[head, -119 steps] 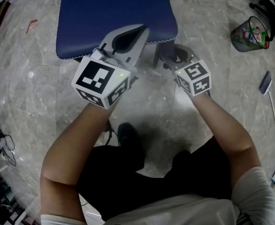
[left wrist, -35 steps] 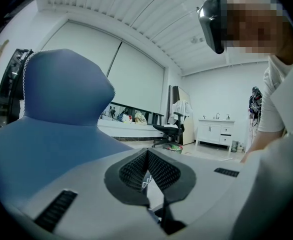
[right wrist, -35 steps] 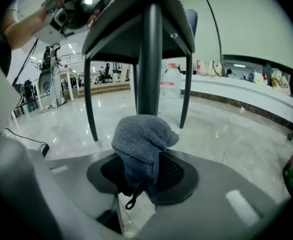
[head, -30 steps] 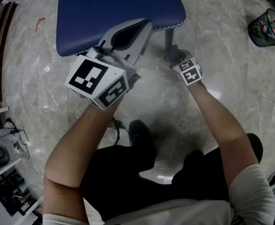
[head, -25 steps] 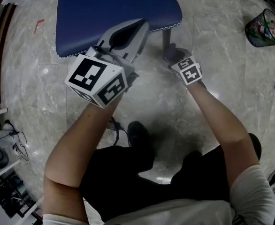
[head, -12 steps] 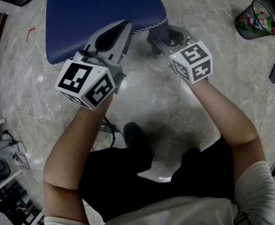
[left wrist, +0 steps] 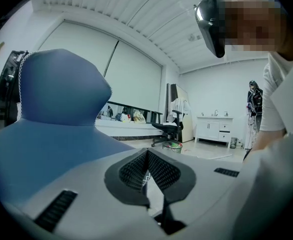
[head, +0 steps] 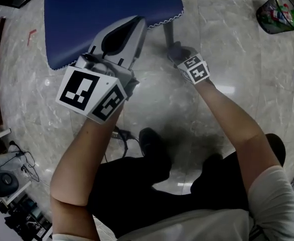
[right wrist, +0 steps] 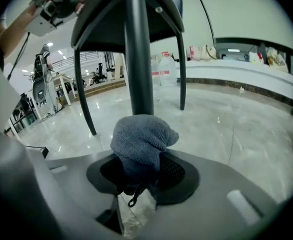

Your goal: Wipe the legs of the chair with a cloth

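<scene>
A wire wastebasket (head: 276,14) stands on the marble floor (head: 227,59) at the top right of the head view, well apart from the chair. It holds green and red rubbish, too small to identify. The left gripper view shows the same basket far off, beside a black office chair (left wrist: 167,129).

The cloth (right wrist: 142,141) is grey-blue terry, bunched into a rounded lump. The right hand-held gripper (right wrist: 139,171) holds it, with the jaws closed on its lower part and a small loop of the cloth hanging below them. The lump sits right against the nearest chair leg (right wrist: 138,49), a dark round tube that rises straight up to the underside of the seat. The cloth covers the stretch of leg behind it, so the line of contact itself cannot be seen. Two more dark legs stand farther back.

In the head view the right hand-held gripper (head: 179,54) is low beside that leg (head: 168,33), just under the front corner of the blue seat (head: 107,14). Its marker cube hides its jaws, and only a scrap of the cloth (head: 175,50) shows. The seat is cut off by the top edge.

The left hand-held gripper (head: 137,24) hovers over the seat's front edge. Its jaws are together at the tips with nothing between them (left wrist: 147,156). The blue seat cushion (left wrist: 56,109) fills the left of the left gripper view.
</scene>
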Available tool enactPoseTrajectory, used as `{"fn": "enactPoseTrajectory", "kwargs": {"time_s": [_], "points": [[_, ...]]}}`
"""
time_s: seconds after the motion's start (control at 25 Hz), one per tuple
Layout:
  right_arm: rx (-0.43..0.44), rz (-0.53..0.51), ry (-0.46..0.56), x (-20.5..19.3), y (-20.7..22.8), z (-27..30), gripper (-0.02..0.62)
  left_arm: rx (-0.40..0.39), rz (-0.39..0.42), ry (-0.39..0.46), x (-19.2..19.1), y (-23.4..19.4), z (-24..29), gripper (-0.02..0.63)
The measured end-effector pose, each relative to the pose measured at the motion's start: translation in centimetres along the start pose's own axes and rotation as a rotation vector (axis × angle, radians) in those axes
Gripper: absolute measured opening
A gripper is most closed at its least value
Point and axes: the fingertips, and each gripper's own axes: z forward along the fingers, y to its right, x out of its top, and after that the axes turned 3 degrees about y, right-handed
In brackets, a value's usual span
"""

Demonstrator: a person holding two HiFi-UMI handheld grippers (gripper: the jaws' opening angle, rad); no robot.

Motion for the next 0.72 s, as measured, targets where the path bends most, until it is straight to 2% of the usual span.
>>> {"fn": "enactPoseTrajectory", "kwargs": {"time_s": [0.12, 0.28, 0.36, 0.48, 0.6, 0.72], "points": [[-0.021, 0.057, -0.037, -2.6, 0.0, 1.5, 0.144, -0.011, 0.003, 0.002, -0.1, 0.1, 0.0, 0.006], [-0.016, 0.018, -0.051, -0.8, -0.3, 0.4, 0.141, -0.005, 0.000, 0.003, -0.1, -0.1, -0.1, 0.006], [0.003, -0.022, -0.001, 2.2, -0.5, -1.5, 0.141, -0.004, -0.006, 0.001, -0.2, 0.0, -0.1, 0.006], [0.030, -0.062, 0.117, 9.1, -0.9, -5.4, 0.141, 0.000, -0.005, 0.004, -0.3, 0.0, -0.1, 0.006], [0.034, -0.075, 0.242, 15.9, -1.4, -9.5, 0.141, 0.013, -0.019, 0.020, -0.2, -0.2, 0.1, 0.006], [0.029, -0.082, 0.342, 21.7, -1.8, -12.9, 0.141, 0.026, 0.010, 0.001, -0.4, -0.2, 0.4, 0.006]]}}
